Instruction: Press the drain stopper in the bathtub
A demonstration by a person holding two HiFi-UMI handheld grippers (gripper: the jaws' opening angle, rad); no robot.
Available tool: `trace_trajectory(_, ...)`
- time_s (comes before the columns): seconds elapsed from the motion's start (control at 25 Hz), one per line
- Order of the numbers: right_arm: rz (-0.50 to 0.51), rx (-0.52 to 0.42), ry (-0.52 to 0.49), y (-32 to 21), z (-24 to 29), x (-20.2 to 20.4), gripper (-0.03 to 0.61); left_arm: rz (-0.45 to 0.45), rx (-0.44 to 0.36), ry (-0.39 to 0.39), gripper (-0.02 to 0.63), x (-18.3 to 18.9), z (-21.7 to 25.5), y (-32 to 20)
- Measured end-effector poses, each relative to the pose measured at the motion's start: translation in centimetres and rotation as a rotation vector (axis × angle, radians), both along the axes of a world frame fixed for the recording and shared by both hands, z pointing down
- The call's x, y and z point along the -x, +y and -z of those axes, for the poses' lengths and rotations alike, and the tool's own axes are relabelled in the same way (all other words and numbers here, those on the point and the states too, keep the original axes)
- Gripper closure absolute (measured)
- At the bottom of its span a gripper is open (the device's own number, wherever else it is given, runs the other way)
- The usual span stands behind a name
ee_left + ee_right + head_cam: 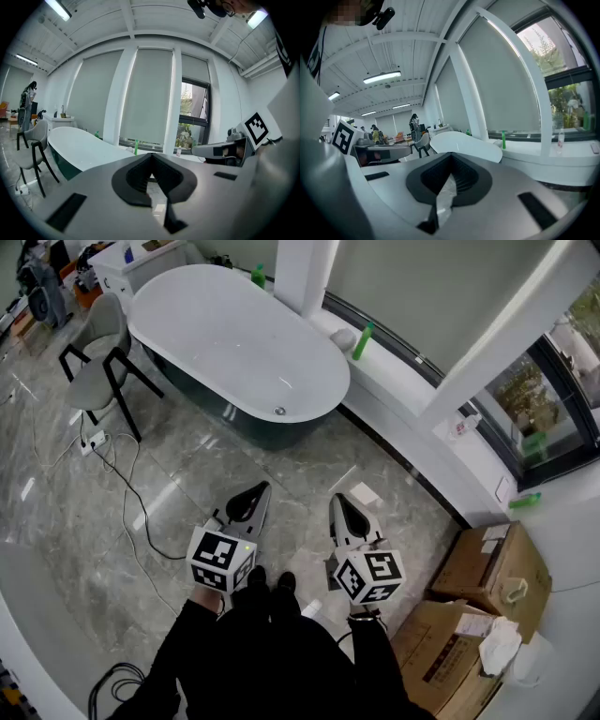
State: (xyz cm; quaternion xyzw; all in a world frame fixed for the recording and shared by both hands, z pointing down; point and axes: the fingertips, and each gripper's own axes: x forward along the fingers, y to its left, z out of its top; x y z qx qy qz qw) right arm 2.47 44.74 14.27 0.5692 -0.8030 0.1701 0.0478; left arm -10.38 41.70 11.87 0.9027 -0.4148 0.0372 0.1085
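Jaws of the left hand-held gripper (255, 493) are closed, the tips meeting in its own view, and nothing is held between them; only the floor (309, 465) shows through the narrow gap behind the tips. The right hand-held gripper (338, 502) is in the same state, with its tips together and nothing in them. In the head view both are held side by side, a little apart, low above the grey marble floor and pointing toward the bathtub (330, 367). The person's dark shoes (268, 583) are just behind them.

The bathtub is white inside and dark outside, and it stands well apart from both hand-held grippers. The drain stopper (279, 411) is a small round metal piece on the tub bottom, near the end that is closest to the person. Neither hand-held gripper touches the tub or the stopper.

A grey chair (98, 348) with black legs stands beside the far left part of the tub. A green bottle (363, 341) stands upright on the white window ledge (398, 385) to the right of the tub. A white cable (131, 512) runs over the floor at the left. Cardboard boxes (487, 563) are at the right side, near the right hand-held gripper.
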Motion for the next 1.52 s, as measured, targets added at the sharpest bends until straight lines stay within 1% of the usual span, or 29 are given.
trace_trajectory(0.48, 0.002, 0.016, 0.005, -0.4, -0.6, 0.2, 0.58, 0.009, 0.005, -0.004, 0.606, 0.5, -0.2, -0.2)
trace_trajectory(0.64, 0.028, 0.041, -0.047, -0.5, -1.1, 0.6, 0.58, 0.012, 0.006, -0.002, 0.606, 0.8, -0.2, -0.6)
trace_trajectory(0.72, 0.03, 0.048, -0.056, -0.6, -1.3, 0.9, 0.58, 0.014, 0.006, 0.0, 0.606, 1.1, -0.3, -0.7)
trace_trajectory(1.16, -0.015, 0.06, -0.023, -1.8, -1.6, 2.5, 0.58, -0.003, 0.0, 0.015, 0.606, 3.7, -0.1, -2.4)
trace_trajectory(1.52, -0.049, 0.041, 0.005, -3.7, -0.9, 3.4, 0.58, -0.006, 0.002, 0.024, 0.607, 4.8, 0.0, -4.2)
